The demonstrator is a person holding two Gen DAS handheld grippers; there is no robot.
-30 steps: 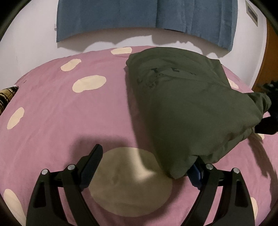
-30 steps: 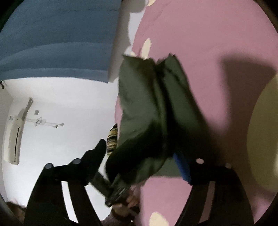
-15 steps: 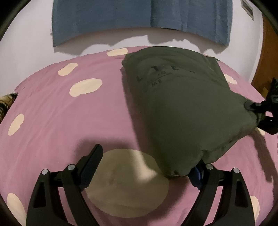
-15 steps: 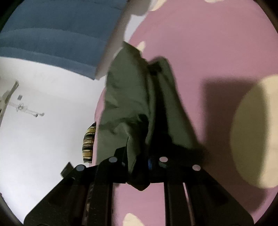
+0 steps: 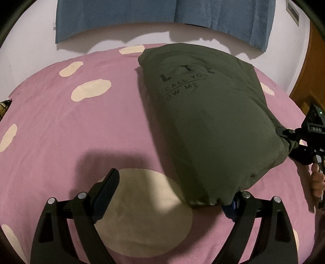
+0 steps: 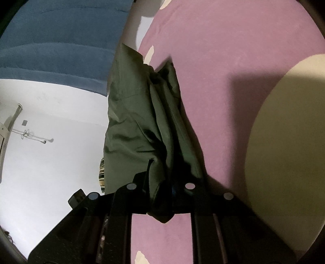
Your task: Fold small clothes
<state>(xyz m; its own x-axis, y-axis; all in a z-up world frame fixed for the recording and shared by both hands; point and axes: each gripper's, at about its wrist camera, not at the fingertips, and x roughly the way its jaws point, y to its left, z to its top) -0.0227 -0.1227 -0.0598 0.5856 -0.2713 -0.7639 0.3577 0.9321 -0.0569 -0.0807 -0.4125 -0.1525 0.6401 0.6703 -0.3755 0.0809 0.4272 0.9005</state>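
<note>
A dark green T-shirt [image 5: 207, 121] with black print lies partly folded on the pink bed [image 5: 81, 132]. Its near edge is lifted. My left gripper [image 5: 172, 195] is open; its right finger sits under the shirt's near corner, the left finger [image 5: 107, 188] is bare over a cream spot. My right gripper [image 6: 160, 193] is shut on the shirt's bunched corner [image 6: 158, 203] and holds it off the bed; it also shows at the right edge of the left wrist view [image 5: 294, 138].
The bed cover is pink with cream spots [image 5: 142, 219]. A blue cloth [image 5: 162, 18] hangs on the white wall behind the bed. A striped item [image 5: 4, 105] lies at the bed's left edge. A wooden door [image 5: 308, 71] stands at the right.
My right gripper closed on the shirt's corner, which it only straddled one second ago, and has pulled it taut to the right. The left gripper stayed open under the near edge.
</note>
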